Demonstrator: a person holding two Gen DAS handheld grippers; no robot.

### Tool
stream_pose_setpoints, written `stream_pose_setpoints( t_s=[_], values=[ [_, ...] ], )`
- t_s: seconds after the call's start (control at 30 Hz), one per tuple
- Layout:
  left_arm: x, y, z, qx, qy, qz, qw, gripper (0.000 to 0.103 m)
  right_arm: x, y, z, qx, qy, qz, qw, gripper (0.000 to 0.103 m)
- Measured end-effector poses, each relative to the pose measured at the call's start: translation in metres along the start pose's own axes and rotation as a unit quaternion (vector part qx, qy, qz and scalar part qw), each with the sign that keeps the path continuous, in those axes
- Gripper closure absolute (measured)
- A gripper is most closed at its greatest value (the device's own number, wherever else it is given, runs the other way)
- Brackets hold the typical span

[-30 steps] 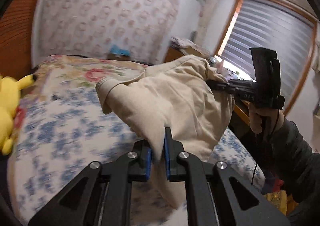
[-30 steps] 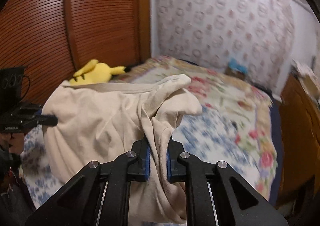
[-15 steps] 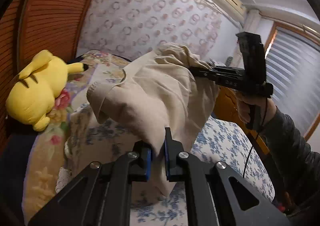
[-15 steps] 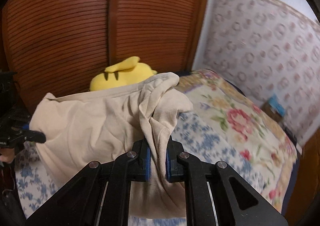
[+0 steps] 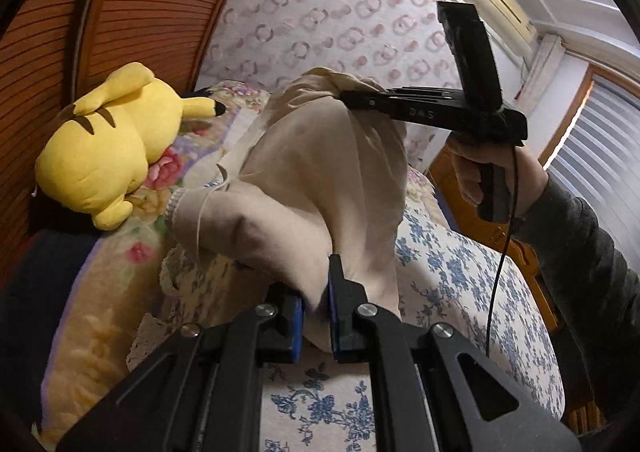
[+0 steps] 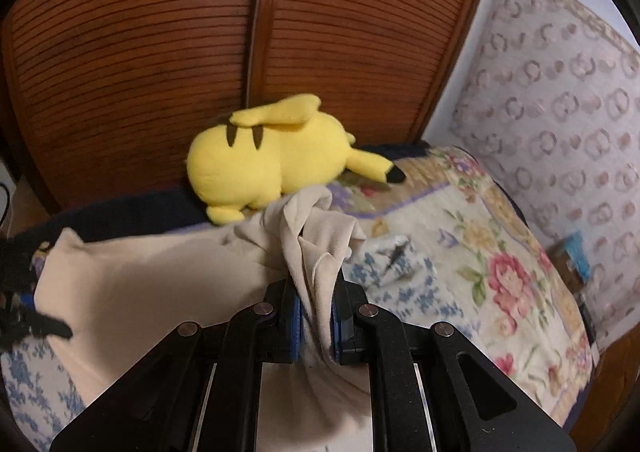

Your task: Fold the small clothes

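Note:
A small beige garment (image 5: 320,180) hangs stretched between my two grippers above the bed. My left gripper (image 5: 316,308) is shut on one bunched edge of it. My right gripper (image 6: 316,316) is shut on another bunched edge; it also shows in the left wrist view (image 5: 352,98), up at the garment's far top. In the right wrist view the garment (image 6: 160,284) spreads left toward the left gripper (image 6: 60,330) at the frame's left edge.
A yellow plush toy (image 5: 108,144) lies at the head of the bed, also in the right wrist view (image 6: 272,160). The floral bedspread (image 6: 500,252) lies below. A brown slatted wardrobe (image 6: 200,52) stands behind. A wooden bed frame (image 5: 472,228) is at the right.
Both grippers have swung with the garment toward the head of the bed; the plush toy and the wardrobe now fill more of both views. The grips are unchanged.

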State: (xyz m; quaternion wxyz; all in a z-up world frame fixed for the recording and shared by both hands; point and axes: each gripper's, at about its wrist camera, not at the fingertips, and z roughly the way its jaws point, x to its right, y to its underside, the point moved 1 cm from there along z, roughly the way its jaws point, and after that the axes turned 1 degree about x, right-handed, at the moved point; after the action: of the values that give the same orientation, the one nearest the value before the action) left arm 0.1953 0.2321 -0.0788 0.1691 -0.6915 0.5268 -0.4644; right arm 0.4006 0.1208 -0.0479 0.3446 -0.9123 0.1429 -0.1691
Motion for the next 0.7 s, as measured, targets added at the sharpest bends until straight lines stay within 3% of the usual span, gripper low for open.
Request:
stream_pose_setpoints(
  t_s=[0.17,0.23,0.3,0.43,0.53,0.63,0.7],
  values=[
    [-0.011,0.005,0.013,-0.014,-0.034,-0.025,0.999,0.096,-0.002,-0.009,0.03,0.002,-0.004,0.001,1.0,0.093],
    [-0.014,0.008,0.016,-0.022,-0.045,-0.028,0.9984,0.096,-0.001,-0.004,0.047,-0.012,0.006,0.013,1.0,0.086],
    [-0.015,0.012,0.016,-0.025,-0.059,-0.025,0.9976,0.094,0.003,0.002,0.058,-0.026,0.01,0.042,0.999,0.074],
    [-0.016,0.012,0.012,-0.027,-0.07,-0.022,0.997,0.084,0.013,0.012,0.05,-0.003,0.044,0.088,0.995,0.058],
    [-0.01,0.012,0.007,-0.022,-0.08,-0.001,0.9966,0.076,0.024,0.021,0.036,0.016,0.048,0.124,0.991,0.057],
    [-0.003,0.014,0.001,-0.014,-0.092,0.023,0.9954,0.058,0.03,0.035,0.023,0.031,0.035,0.152,0.987,0.057],
    [0.002,0.015,-0.005,-0.004,-0.105,0.043,0.9935,0.057,0.034,0.044,0.027,0.019,0.02,0.172,0.985,0.057]
  ],
)
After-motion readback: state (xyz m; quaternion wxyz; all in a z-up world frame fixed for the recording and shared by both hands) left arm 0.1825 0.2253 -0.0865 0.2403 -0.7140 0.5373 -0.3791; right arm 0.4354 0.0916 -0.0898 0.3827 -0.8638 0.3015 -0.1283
